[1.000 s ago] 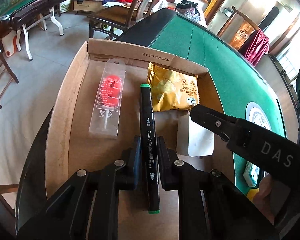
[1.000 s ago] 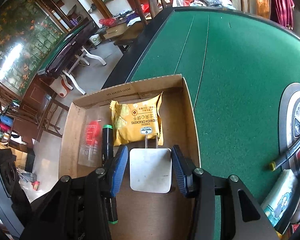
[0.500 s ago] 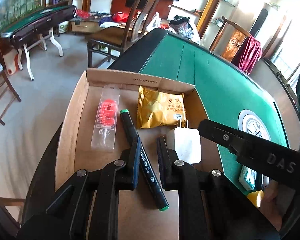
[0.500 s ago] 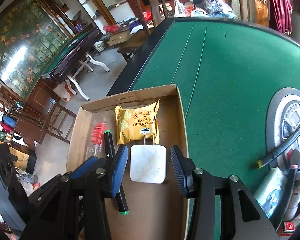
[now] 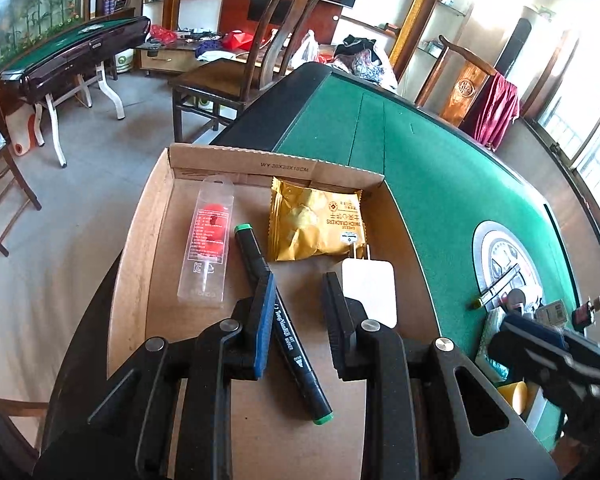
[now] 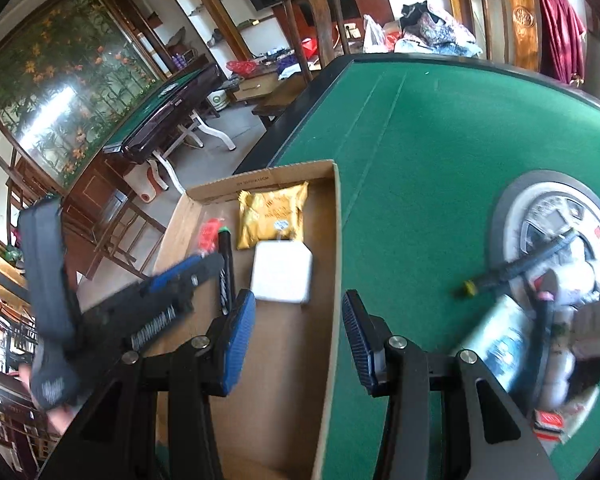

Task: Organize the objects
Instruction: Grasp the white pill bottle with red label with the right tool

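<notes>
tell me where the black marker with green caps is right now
In the left wrist view the black marker lies on the cardboard box floor, between the clear red-labelled packet and the white charger.

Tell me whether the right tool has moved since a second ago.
Yes. The right tool was over the white charger; now it straddles the cardboard box's right wall, drawn toward the green felt.

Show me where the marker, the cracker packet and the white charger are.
marker [image 5: 296, 354], left wrist view, on its black barrel.
cracker packet [image 5: 316, 220], left wrist view, middle of the yellow wrapper.
white charger [image 5: 372, 288], left wrist view, on its flat face.
</notes>
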`<state>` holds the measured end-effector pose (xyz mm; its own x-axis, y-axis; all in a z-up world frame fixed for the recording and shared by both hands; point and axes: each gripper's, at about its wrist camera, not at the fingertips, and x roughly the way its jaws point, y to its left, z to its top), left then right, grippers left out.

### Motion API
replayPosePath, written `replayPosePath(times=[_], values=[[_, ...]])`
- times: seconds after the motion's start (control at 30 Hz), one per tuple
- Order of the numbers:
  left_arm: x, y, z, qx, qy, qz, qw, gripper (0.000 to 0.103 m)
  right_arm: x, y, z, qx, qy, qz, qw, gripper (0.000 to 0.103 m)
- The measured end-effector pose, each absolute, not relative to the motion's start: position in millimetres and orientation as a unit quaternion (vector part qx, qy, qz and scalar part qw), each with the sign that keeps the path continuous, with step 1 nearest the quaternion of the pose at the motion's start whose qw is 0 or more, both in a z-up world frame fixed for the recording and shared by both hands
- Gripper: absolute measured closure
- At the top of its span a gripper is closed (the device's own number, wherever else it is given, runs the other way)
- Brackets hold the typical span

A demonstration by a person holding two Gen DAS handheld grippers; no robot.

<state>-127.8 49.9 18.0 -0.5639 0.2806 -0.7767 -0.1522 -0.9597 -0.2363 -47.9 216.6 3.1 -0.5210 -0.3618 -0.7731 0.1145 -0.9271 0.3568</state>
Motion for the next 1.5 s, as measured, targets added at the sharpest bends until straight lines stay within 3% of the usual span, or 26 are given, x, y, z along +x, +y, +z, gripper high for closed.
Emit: replayPosePath(times=[0.13, 0.2, 0.27, 0.53, 0.67, 0.9, 1.03, 1.13, 1.27, 1.5], values=[[-125.4, 50.4, 21.2, -0.445, -0.081, 0.882, 0.132, 0.076, -13.3, 249.2, 2.5, 0.459, -0.126, -0.871, 0.126, 0.057], [-121.4, 51.6, 25.0, -0.438, -0.086, 0.883, 0.146, 0.060, 4.6, 272.3, 5.1, 0.446, -0.130, -0.879, 0.111, 0.057], [-115.8, 55.6, 28.6, -0.431, -0.085, 0.884, 0.160, 0.055, 23.4, 309.7, 10.3, 0.424, -0.139, -0.891, 0.077, 0.057], [-79.3, 118.0, 38.5, -0.426, -0.034, 0.861, 0.276, 0.055, 52.3, 463.2, 0.9, 0.378, -0.201, -0.897, -0.108, 0.054], [-57.8, 152.2, 38.7, -0.419, 0.013, 0.851, 0.315, 0.055, 37.7, 522.6, -33.4, 0.410, -0.260, -0.864, -0.137, 0.054], [-46.1, 176.1, 25.0, -0.431, 0.050, 0.841, 0.324, 0.055, 31.3, 538.1, -59.6, 0.444, -0.311, -0.837, -0.074, 0.054], [-46.0, 177.6, 19.0, -0.440, 0.052, 0.838, 0.320, 0.055, 47.3, 520.4, -71.2, 0.499, -0.366, -0.785, 0.021, 0.053], [-45.5, 177.8, 19.1, -0.440, 0.050, 0.836, 0.323, 0.055, 61.5, 491.9, -63.4, 0.512, -0.326, -0.793, 0.049, 0.053], [-44.3, 179.7, 18.5, -0.441, 0.051, 0.834, 0.327, 0.055, 67.2, 484.3, -34.2, 0.478, -0.214, -0.851, -0.050, 0.053], [-43.8, 182.2, 15.3, -0.444, 0.058, 0.832, 0.328, 0.055, 43.6, 474.3, -36.9, 0.476, -0.125, -0.866, -0.087, 0.056]])
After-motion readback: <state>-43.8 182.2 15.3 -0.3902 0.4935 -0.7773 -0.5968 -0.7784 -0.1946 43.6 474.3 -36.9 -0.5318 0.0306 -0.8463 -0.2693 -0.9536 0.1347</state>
